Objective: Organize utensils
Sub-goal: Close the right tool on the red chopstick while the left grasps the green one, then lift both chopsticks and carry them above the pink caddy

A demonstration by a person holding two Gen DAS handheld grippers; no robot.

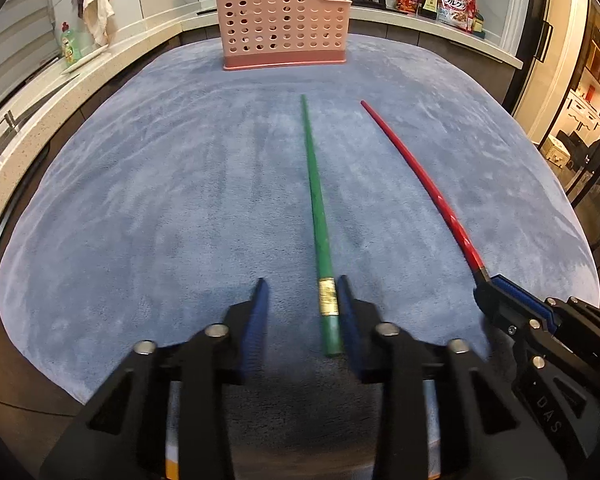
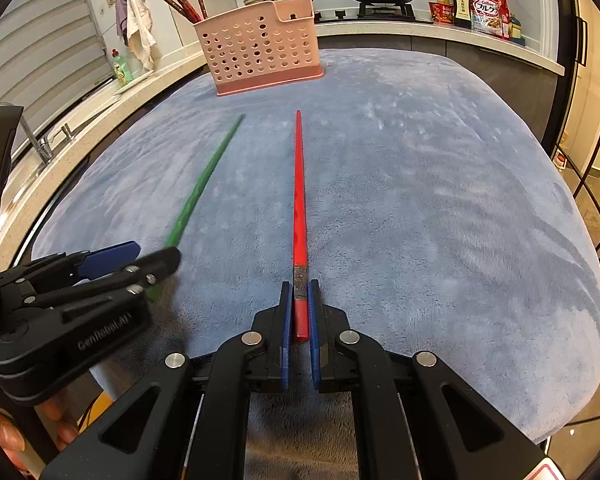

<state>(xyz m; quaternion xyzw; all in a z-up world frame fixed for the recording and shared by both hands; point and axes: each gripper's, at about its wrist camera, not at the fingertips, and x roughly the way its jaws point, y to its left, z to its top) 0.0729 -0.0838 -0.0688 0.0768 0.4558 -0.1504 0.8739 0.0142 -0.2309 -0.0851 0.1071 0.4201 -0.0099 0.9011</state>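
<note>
Blue fleece-like cloth (image 1: 140,200) covered the whole table, and two long plastic chopsticks lay on it side by side, pointing at a pink perforated plastic utensil basket (image 1: 284,24) standing upright at the far end with a few more sticks poking out the top. The left gripper (image 1: 302,304) had its blue-padded jaws spread apart around the thick end of the green chopstick (image 1: 314,200), the right pad just touching the gold band, the left pad well clear of it. The right gripper (image 2: 300,308) was clamped tight on the butt of the red chopstick (image 2: 299,200), right by its silver band. Both sticks were apart, the red one to the right.
</note>
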